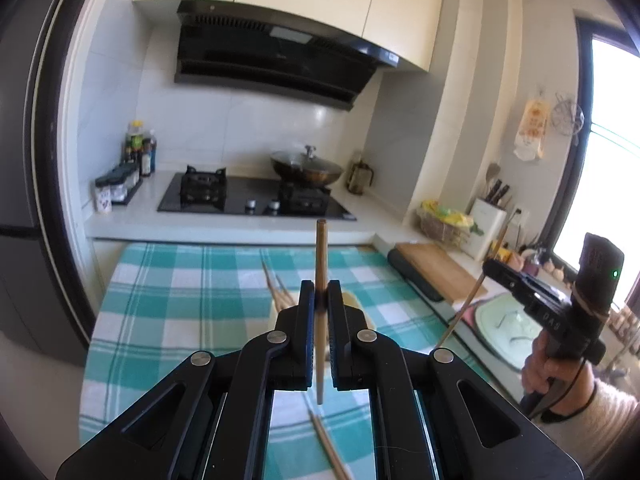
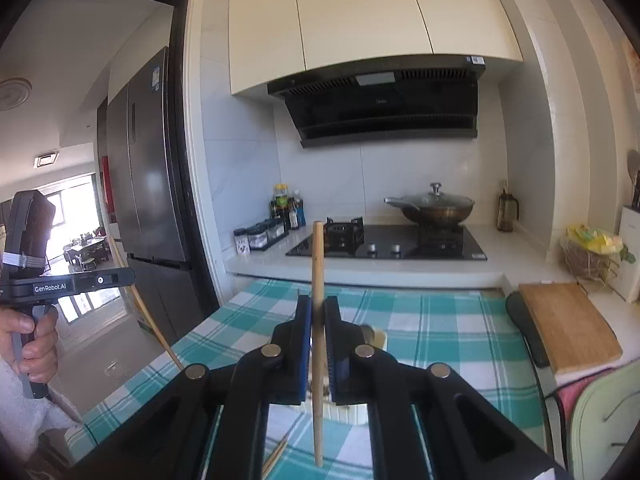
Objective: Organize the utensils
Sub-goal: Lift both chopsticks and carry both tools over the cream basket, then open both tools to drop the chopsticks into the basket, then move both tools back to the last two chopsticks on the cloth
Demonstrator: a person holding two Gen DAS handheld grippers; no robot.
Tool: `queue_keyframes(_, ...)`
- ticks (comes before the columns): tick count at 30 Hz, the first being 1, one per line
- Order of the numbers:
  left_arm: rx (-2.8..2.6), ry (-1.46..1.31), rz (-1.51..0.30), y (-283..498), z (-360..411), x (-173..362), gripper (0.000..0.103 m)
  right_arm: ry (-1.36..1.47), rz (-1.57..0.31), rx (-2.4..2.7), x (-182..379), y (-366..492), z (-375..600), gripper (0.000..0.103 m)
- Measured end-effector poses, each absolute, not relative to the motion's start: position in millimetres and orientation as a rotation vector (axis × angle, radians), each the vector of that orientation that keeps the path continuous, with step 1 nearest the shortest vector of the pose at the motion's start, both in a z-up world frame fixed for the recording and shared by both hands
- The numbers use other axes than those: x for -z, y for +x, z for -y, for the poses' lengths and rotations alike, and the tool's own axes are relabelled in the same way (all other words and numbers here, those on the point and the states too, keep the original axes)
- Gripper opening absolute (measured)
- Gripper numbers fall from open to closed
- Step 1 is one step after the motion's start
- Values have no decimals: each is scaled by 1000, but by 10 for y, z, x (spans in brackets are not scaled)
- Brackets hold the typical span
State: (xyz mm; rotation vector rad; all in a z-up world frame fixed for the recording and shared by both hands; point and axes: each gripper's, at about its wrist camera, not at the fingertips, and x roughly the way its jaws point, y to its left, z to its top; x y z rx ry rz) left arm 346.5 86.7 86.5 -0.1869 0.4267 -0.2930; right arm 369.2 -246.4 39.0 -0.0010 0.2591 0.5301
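Observation:
My left gripper (image 1: 321, 292) is shut on a wooden chopstick (image 1: 321, 264), held upright above the green checked cloth (image 1: 180, 304). My right gripper (image 2: 318, 308) is shut on a second wooden chopstick (image 2: 318, 264), also upright above the cloth. Each gripper shows in the other's view: the right one (image 1: 490, 270) with its slanted chopstick (image 1: 466, 304), the left one (image 2: 128, 276) with its chopstick (image 2: 148, 312). Loose chopsticks lie on the cloth (image 1: 280, 292), (image 1: 328, 444). A pale holder (image 2: 378, 336) sits below my fingers, mostly hidden.
A gas hob (image 1: 256, 196) with a lidded wok (image 1: 306, 168) stands behind the cloth. A wooden cutting board (image 2: 568, 324) lies to the right, with a basket (image 2: 588, 256) and a knife block (image 1: 486, 220). Condiment bottles (image 1: 140, 152) stand at the back left. A fridge (image 2: 148, 184) stands at the left.

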Motion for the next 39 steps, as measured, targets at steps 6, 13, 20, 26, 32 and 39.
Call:
queue_keyframes(6, 209, -163, -345, 4107, -661, -936, 4, -31, -125, -518, -571, 4182, 2141, 7)
queue_keyframes(13, 193, -162, -578, 4903, -479, -213, 4, -109, -264, -498, 32, 4905, 1796, 7)
queue_keyframes(20, 207, -138, -751, 5143, -308, 320, 5, -80, -554, -517, 619, 5396, 1719, 8)
queue_keyframes(26, 185, -85, -791, 4788, -360, 288, 59, -8, -560, -494, 579, 5250, 1853, 50)
queue_keyframes(32, 206, -19, -897, 3924, -594, 551, 81, -25, -565, -493, 461, 4581, 2165, 50)
queue_keyframes(39, 182, -193, -1048, 2934, -592, 1466, 82, -90, -699, -455, 1197, 3643, 2395, 50)
